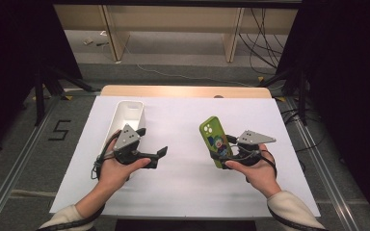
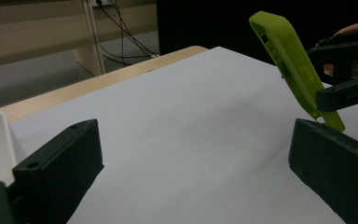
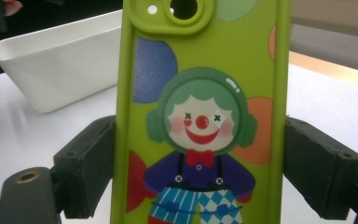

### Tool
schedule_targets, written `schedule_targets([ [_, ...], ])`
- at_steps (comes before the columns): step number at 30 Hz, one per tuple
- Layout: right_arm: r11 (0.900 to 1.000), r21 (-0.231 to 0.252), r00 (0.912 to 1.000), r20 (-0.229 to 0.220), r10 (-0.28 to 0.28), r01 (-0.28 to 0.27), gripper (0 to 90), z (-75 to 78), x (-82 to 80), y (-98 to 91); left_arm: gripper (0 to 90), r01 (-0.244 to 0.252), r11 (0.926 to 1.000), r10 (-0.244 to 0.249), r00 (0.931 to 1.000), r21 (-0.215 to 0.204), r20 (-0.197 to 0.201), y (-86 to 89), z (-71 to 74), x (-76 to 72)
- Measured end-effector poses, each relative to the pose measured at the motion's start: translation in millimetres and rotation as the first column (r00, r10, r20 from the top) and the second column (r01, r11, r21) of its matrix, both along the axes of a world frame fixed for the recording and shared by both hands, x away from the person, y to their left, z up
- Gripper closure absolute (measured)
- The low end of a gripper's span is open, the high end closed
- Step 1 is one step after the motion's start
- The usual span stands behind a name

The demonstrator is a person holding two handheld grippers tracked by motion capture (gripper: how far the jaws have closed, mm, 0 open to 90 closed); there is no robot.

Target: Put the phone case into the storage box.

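Observation:
A lime-green phone case (image 1: 215,140) with a clown picture on its back is held above the white table sheet (image 1: 183,120), tilted with its camera cutout away from the person. My right gripper (image 1: 221,155) is shut on its lower part, one jaw against each long edge, as the right gripper view shows around the case (image 3: 200,116). To the left, my left gripper (image 1: 157,158) is open, with nothing between its jaws. From the left gripper view (image 2: 196,182), the case (image 2: 293,65) hangs off to the right, above the sheet.
A long white open bin (image 1: 126,115) lies on the sheet's left side, just behind the left hand; its wall also shows in the right gripper view (image 3: 60,70). A wooden table edge (image 1: 183,91) runs along the far side. Cables and furniture legs lie on the floor beyond.

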State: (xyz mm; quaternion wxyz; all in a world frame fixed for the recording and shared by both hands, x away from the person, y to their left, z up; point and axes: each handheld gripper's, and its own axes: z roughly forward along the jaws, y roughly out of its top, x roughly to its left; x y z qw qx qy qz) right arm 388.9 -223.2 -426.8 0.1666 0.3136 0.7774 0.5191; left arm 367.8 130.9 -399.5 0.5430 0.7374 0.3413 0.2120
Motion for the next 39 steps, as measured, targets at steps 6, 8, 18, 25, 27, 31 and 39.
schedule_targets([
  [6, 1.0000, -0.001, 1.0000, 0.005, 0.002, -0.002, 16.9, -0.4, -6.9, -1.8, 2.8, 0.029, 0.9996, -0.029, 0.9994, 0.004, -0.017, -17.3, -4.4, 6.9],
  [8, 1.0000, 0.005, 1.0000, 0.009, 0.001, -0.001, 16.9, 0.2, -8.4, -1.4, 3.0, 0.037, 0.9993, -0.037, 0.9991, 0.002, -0.019, -22.2, -4.4, 8.3],
  [18, 1.0000, 0.007, 0.9998, 0.019, 0.004, -0.004, 16.9, 0.1, -11.5, 2.9, 6.8, 0.104, 0.9944, -0.104, 0.9944, -0.019, -0.021, -52.2, 0.1, 15.2],
  [25, 0.9999, 0.009, 0.9998, 0.019, 0.006, -0.006, 16.9, -1.0, -11.7, 5.5, 9.8, 0.139, 0.9892, -0.141, 0.9891, -0.046, -0.044, -70.1, 1.2, 20.8],
  [27, 0.9999, 0.011, 0.9998, 0.020, 0.004, -0.005, 16.9, -1.1, -11.6, 5.8, 10.2, 0.150, 0.9875, -0.152, 0.9873, -0.049, -0.044, -75.2, 1.7, 21.3],
  [31, 0.9999, 0.011, 0.9998, 0.021, 0.001, -0.001, 16.9, -1.0, -11.1, 5.4, 11.4, 0.172, 0.9835, -0.174, 0.9836, -0.058, -0.046, -83.3, 3.7, 20.7],
  [39, 0.9999, 0.011, 0.9998, 0.020, -0.001, 0.001, 16.9, -1.5, -10.9, 7.7, 17.1, 0.187, 0.9798, -0.192, 0.9791, -0.072, -0.067, -97.3, 2.1, 24.2],
])
